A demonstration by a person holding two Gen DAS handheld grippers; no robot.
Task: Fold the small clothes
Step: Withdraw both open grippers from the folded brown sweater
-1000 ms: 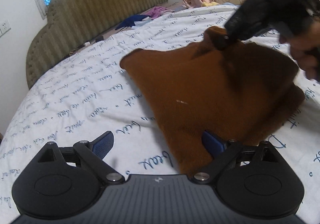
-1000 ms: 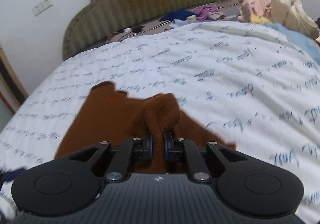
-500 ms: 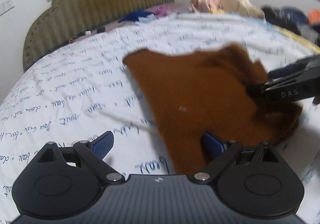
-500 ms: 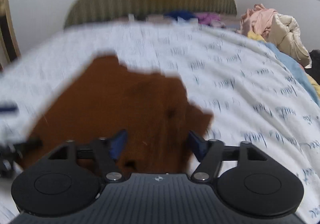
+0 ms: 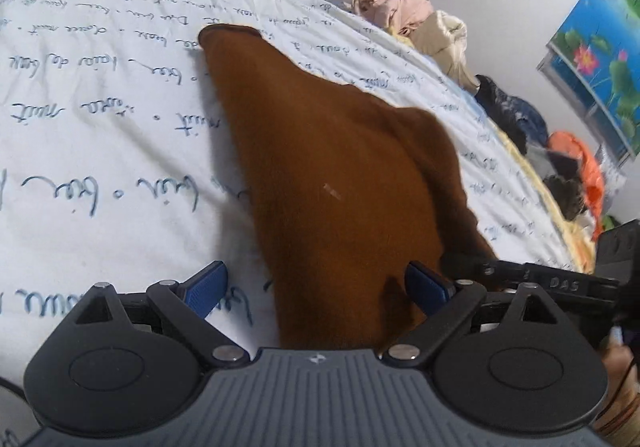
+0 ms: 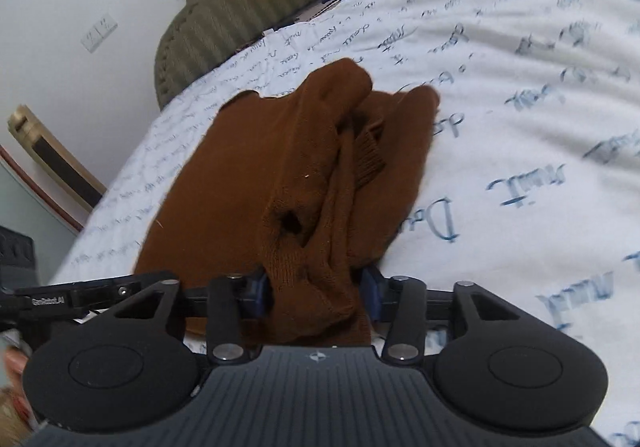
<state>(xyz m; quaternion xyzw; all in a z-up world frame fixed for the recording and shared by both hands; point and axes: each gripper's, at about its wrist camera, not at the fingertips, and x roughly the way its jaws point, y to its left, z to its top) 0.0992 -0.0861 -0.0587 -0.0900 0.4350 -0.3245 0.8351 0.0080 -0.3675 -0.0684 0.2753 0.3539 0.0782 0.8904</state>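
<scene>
One brown knit garment (image 5: pixel 336 183) on the bed (image 5: pixel 100 127), two grippers at its near edge. The left gripper (image 5: pixel 316 287) has its fingers spread wide, the cloth's near hem lying between them, untouched by the left pad. Over on the right gripper (image 6: pixel 318 291), a bunched fold sits between the blue fingers (image 6: pixel 258 289) as they're closing in on it. Plenty of bare printed sheet either side; a clothes pile (image 5: pixel 412 19) sits well apart at the far edge.

"DAS" on right tongs (image 5: pixel 560 283)
</scene>
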